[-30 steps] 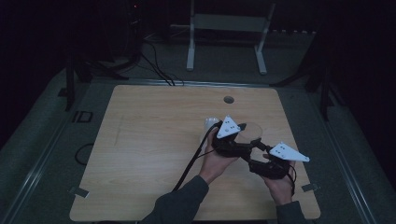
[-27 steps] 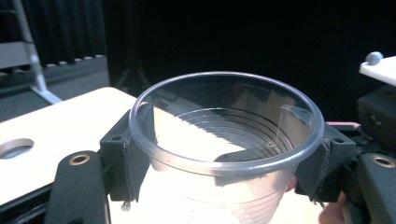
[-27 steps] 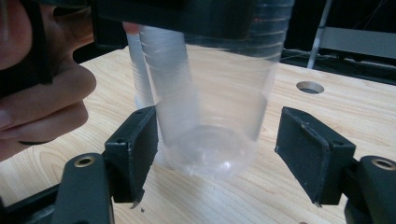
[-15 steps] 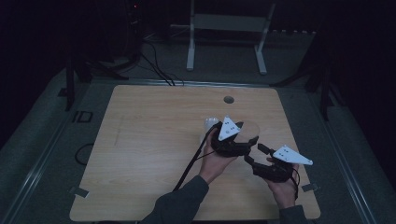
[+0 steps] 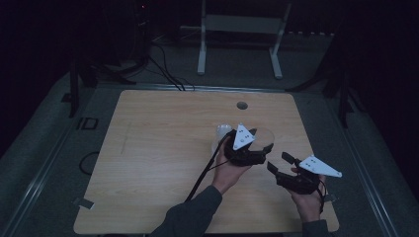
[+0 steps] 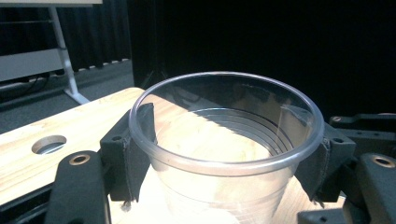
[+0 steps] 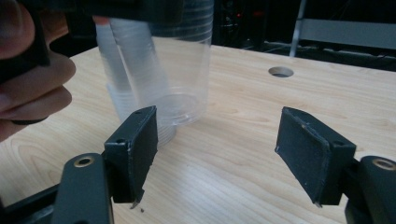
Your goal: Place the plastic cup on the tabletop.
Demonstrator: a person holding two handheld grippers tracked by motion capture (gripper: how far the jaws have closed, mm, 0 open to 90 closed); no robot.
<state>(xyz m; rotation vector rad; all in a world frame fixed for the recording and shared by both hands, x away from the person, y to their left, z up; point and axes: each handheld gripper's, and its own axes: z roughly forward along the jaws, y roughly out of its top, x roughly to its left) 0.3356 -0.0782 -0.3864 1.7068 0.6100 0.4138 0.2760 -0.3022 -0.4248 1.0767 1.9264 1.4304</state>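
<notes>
A clear plastic cup point(image 6: 224, 140) stands upright on the wooden table point(image 5: 163, 148), and my left gripper point(image 6: 226, 154) is shut on it just below the rim, one pad on each side. From above, that gripper point(image 5: 262, 143) is right of the table's middle, with the cup point(image 5: 265, 134) faint at its tip. A second clear cup point(image 7: 133, 84) stands close beside the held one point(image 7: 187, 70). My right gripper point(image 7: 219, 154) is open and holds nothing, its jaws pointing at both cups from a short way off. In the high view it point(image 5: 278, 162) sits near the front right.
A round hole point(image 5: 241, 105) is cut in the table near its far edge. A metal stand point(image 5: 237, 29) and cables lie on the floor beyond the table. The table's left half is bare wood.
My right gripper has drifted a little to the right and toward the near edge, away from the left gripper. The left gripper and its cup have stayed put.
</notes>
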